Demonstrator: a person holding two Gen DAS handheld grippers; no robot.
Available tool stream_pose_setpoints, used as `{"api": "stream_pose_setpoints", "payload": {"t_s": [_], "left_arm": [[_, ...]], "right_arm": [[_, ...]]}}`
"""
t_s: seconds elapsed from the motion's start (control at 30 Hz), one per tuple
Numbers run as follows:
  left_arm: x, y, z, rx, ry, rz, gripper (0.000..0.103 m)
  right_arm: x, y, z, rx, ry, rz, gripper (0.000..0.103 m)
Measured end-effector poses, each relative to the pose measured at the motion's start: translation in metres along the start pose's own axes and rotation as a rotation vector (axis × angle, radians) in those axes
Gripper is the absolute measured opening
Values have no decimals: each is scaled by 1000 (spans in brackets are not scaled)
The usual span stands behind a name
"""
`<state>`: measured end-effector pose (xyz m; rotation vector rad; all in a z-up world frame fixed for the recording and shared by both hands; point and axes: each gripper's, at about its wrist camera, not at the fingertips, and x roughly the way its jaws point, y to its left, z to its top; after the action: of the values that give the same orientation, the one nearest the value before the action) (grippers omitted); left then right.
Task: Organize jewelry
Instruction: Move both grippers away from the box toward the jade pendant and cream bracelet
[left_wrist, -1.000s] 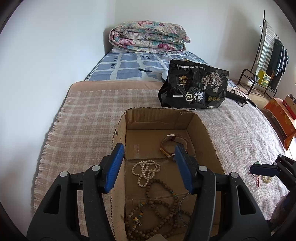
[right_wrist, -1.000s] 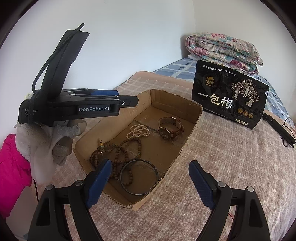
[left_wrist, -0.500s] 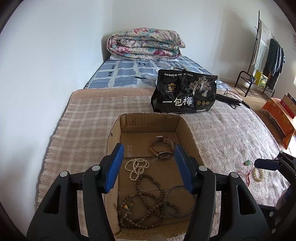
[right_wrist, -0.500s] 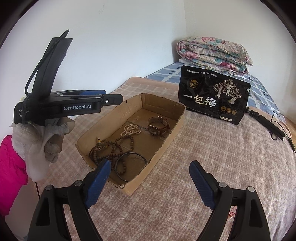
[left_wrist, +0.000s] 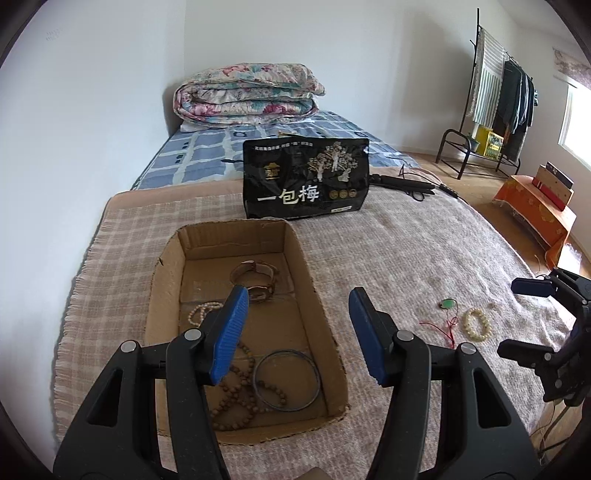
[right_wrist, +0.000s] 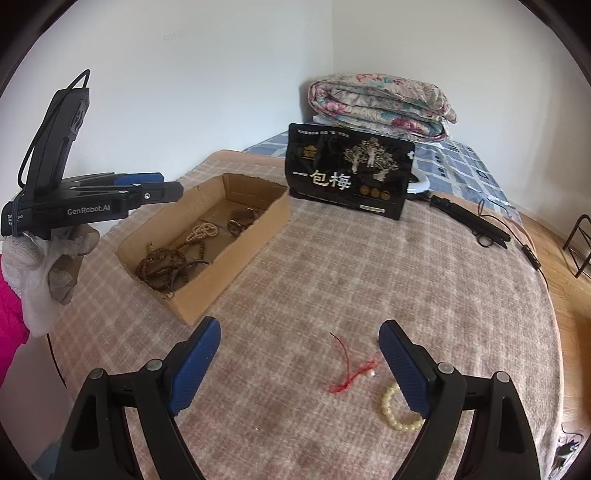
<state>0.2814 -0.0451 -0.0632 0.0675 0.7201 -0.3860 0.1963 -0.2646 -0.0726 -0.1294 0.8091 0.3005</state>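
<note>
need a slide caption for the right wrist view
Open right hand-held gripper above a cream bead bracelet and red cord on the blanket, cardboard box beyond.

A pink-and-cream checked blanket (right_wrist: 369, 266) covers the bed, with a blue-and-white patterned sheet (left_wrist: 207, 155) and a floral quilt (left_wrist: 243, 92) beyond. The cardboard box (left_wrist: 314, 295) is plain brown; the bag (left_wrist: 306, 181) is black with gold trees and white characters. A cream bead bracelet (right_wrist: 397, 415) and red cord (right_wrist: 351, 373) lie near the blue-padded right gripper (right_wrist: 299, 365)
</note>
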Motion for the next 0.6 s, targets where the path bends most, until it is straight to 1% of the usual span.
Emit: {"api": "stream_pose_setpoints", "payload": {"t_s": [0.27, 0.33, 0.47, 0.6], "left_arm": [[1, -43, -15, 33, 17, -82, 58], [4, -54, -19, 37, 29, -103, 54], [13, -76, -27, 50, 53, -141, 53], [24, -98, -34, 66, 84, -181, 48]], "right_arm": [[-29, -48, -37, 21, 28, -92, 91], [-34, -61, -47, 35, 37, -112, 91], [-43, -92, -65, 82, 52, -145, 91], [-50, -117, -79, 121, 60, -173, 91]]}}
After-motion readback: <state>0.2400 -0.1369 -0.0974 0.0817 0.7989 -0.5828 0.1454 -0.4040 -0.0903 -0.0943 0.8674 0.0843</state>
